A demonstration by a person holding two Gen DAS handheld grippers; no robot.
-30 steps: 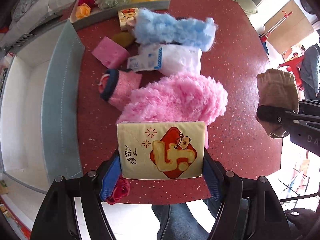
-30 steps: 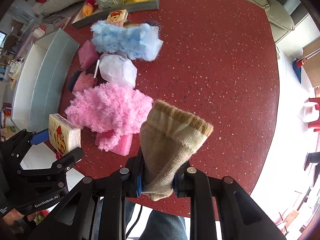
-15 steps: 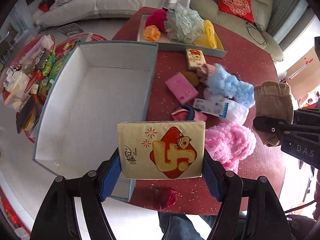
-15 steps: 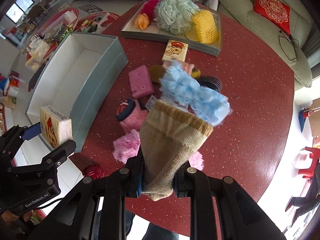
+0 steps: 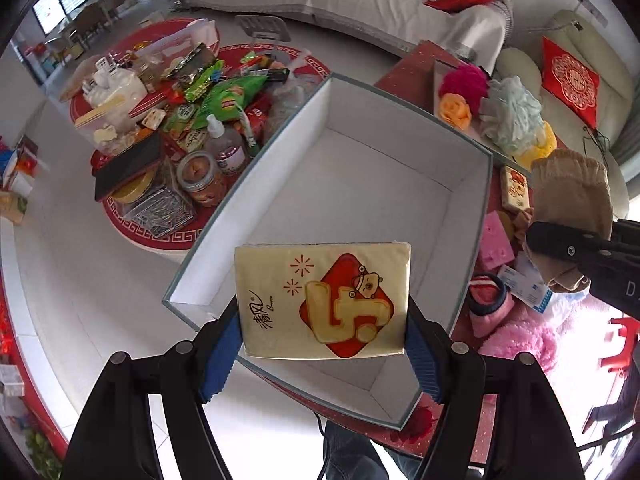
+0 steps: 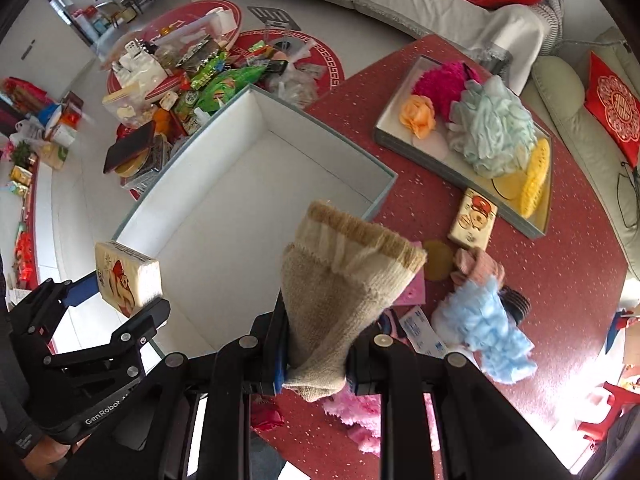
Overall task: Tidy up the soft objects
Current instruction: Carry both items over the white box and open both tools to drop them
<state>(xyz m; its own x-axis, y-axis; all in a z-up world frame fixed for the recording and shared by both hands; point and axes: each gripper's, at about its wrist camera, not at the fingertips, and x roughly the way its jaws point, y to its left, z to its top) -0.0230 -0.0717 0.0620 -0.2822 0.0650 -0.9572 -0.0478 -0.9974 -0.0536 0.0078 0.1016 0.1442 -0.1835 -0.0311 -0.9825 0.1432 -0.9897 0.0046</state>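
**Both grippers loaded above the open box**

The left gripper pinches a yellow tissue pack between its blue pads, above the near end of the white-lined storage box. The pack bears Chinese characters in black script with a small word beside them, too fine to read, and a red diamond with a cartoon bear. In the right wrist view that gripper's body reads "GenRobot".

The right gripper is clamped on a beige knitted sock, cuff upward, over the box's near right corner; its toe end is hidden between the pads. Lettering on its body in the left view is cut off at "D".

The box stands on a red speckled table, overhanging its left edge. A second tissue pack lies by a grey tray of bath puffs. Beyond: pale floor, red rugs piled with snacks, a grey sofa.
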